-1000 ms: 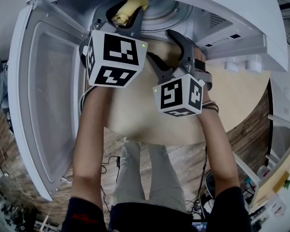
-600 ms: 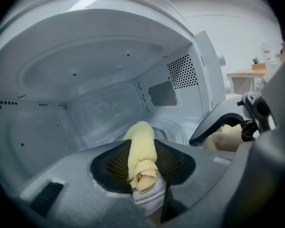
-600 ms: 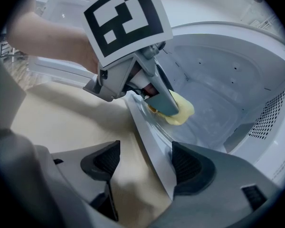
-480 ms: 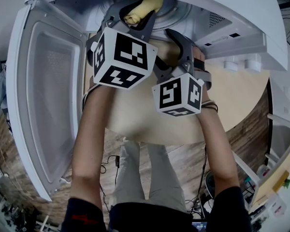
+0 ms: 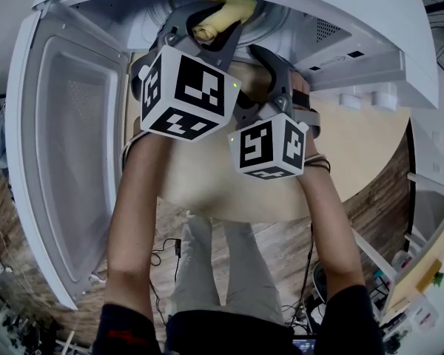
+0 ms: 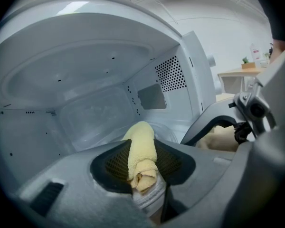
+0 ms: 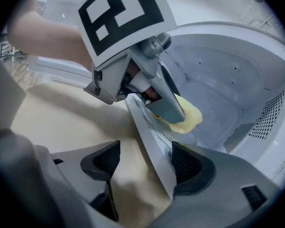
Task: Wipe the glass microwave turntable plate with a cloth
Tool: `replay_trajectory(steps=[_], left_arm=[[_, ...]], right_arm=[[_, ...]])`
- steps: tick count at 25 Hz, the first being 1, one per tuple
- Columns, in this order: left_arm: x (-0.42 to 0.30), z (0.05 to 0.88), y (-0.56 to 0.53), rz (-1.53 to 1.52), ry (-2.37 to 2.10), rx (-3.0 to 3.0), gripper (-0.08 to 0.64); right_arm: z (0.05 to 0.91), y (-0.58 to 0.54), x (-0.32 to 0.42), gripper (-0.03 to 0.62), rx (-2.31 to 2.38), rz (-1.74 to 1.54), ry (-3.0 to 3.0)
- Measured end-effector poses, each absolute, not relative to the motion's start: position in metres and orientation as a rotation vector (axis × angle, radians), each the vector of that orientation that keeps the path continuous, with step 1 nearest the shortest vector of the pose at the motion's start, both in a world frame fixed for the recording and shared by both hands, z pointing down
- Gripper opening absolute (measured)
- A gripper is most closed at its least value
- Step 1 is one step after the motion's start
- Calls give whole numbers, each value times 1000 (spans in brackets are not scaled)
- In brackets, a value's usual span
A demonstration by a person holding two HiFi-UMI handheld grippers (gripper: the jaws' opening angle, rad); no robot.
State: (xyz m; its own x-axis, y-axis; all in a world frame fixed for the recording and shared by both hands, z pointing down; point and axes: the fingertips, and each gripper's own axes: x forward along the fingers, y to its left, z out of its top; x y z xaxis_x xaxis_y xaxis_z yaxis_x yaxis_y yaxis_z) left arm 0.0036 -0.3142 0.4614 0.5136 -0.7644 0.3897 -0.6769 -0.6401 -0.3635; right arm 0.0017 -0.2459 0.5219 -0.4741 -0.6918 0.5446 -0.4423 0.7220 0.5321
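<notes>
At an open white microwave [image 5: 370,21], its door [image 5: 66,146] swung wide to the person's left, both hand-held grippers reach into the oven. No lettering can be read; the only print in view is the black-and-white square patterns on the marker cubes of the left [image 5: 189,95] and right [image 5: 270,148] tools.

The left gripper [image 6: 142,167] is inside the cavity, its jaws clamped on a rolled yellow cloth [image 6: 142,151], whose free end sticks out past the pads. The cloth's far end lies on the glass turntable plate [image 6: 171,131], which sits on the cavity floor (its clear curved rim shows just right of the cloth). A perforated vent panel [image 6: 171,74] marks the cavity's right wall.

The right gripper [image 7: 145,161] hangs at the oven's mouth with its jaws apart. A pale edge runs up between them, closer to the right-hand pad; whether it touches that pad cannot be told. The microwave stands on a light wooden table [image 5: 362,146], and the person's forearms stretch up from the bottom of the head view.
</notes>
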Motion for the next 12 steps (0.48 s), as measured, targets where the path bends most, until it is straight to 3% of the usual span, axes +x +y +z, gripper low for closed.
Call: replay_trajectory(steps=[12], left_arm=[[-1,466,-317,-794,1241,-2551,135]], right_arm=[[524,-246,3,301,854,-409,-2145]])
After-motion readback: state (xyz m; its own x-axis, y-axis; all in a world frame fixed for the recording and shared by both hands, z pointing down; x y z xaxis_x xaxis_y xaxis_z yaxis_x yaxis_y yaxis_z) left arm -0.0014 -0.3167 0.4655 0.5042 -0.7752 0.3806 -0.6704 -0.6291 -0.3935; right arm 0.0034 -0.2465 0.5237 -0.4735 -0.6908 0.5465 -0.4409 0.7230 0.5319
